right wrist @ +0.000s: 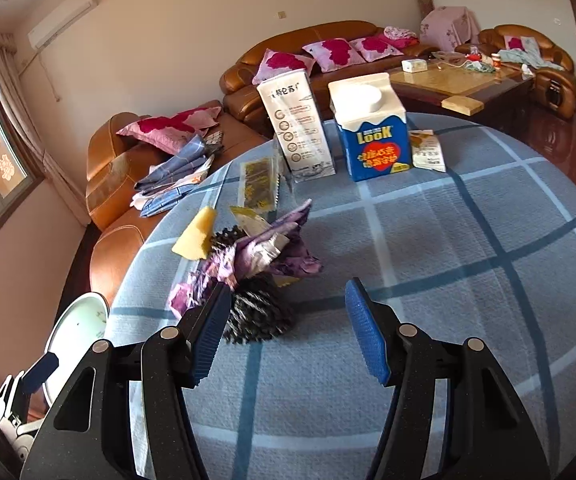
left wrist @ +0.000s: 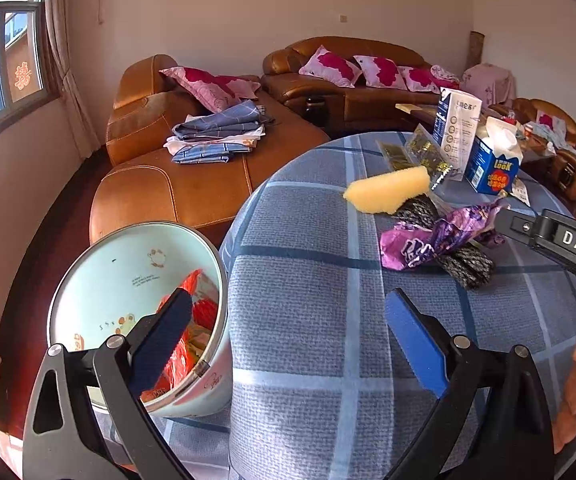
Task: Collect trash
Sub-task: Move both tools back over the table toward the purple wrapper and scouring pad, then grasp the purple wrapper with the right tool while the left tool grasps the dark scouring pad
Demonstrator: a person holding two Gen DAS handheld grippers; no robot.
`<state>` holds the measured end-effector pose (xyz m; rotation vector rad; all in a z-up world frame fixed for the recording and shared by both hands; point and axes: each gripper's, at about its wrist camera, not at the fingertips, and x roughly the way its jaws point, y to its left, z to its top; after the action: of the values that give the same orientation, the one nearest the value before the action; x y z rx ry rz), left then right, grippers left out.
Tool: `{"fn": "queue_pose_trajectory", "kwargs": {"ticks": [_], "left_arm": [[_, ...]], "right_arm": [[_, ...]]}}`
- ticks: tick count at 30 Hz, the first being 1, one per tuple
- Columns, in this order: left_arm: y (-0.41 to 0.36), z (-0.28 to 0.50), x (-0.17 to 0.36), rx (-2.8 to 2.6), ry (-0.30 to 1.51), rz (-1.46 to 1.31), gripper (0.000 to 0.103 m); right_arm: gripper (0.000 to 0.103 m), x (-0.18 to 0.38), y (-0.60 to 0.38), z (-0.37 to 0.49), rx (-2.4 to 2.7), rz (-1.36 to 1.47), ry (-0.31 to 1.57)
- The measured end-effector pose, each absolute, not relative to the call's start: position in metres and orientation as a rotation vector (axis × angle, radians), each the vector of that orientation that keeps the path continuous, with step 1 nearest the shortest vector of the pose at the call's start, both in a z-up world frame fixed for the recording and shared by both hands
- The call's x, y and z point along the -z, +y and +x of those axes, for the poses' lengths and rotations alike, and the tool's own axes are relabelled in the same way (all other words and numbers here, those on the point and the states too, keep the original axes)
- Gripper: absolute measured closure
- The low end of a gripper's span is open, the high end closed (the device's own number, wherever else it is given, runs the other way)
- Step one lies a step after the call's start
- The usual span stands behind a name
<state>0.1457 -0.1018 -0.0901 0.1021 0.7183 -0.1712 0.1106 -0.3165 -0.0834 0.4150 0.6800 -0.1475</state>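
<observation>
**Kid:** What's closest?

**Helper:** The left claw point(left wrist: 288, 344), its blue pads wide apart with nothing in them. Its left finger hangs over the pale blue round bin point(left wrist: 100, 280), which has red wrappers inside and sits just off the edge of the worktop with the blue checked cloth point(left wrist: 308, 280).

**Kid:** And the right claw point(right wrist: 288, 330)?

**Helper:** Also apart and empty. The crinkly purple wrapper point(right wrist: 272, 252) lies just ahead, a bit to its left, on top of a black-and-white speckled bundle point(right wrist: 256, 316).

**Kid:** How to grab it well?

**Helper:** I'd slide left, pinch only the purple foil, and miss the yellow sponge point(right wrist: 196, 236).
</observation>
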Motion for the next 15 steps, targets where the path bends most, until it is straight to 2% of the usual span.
{"fn": "queue_pose_trajectory", "kwargs": {"ticks": [5,7,8,9,12,15], "left_arm": [[-0.098,0.161,0.089,0.163,0.722,0.090,0.008],[-0.098,0.165,0.088,0.166,0.724,0.093,0.008],[-0.099,0.167,0.089,0.168,0.724,0.094,0.008],[-0.100,0.168,0.089,0.170,0.724,0.095,0.008],[-0.106,0.173,0.089,0.179,0.725,0.098,0.009],[-0.115,0.176,0.090,0.198,0.730,0.099,0.012]], "right_arm": [[0.044,0.092,-0.307,0.151,0.112,0.462,0.753],[0.062,0.096,-0.306,0.159,0.093,0.481,0.776],[0.077,0.098,-0.306,0.161,0.079,0.493,0.785],[0.084,0.099,-0.307,0.161,0.070,0.497,0.786],[0.090,0.094,-0.309,0.155,0.049,0.486,0.759],[0.090,0.083,-0.316,0.140,0.033,0.495,0.715]]}}
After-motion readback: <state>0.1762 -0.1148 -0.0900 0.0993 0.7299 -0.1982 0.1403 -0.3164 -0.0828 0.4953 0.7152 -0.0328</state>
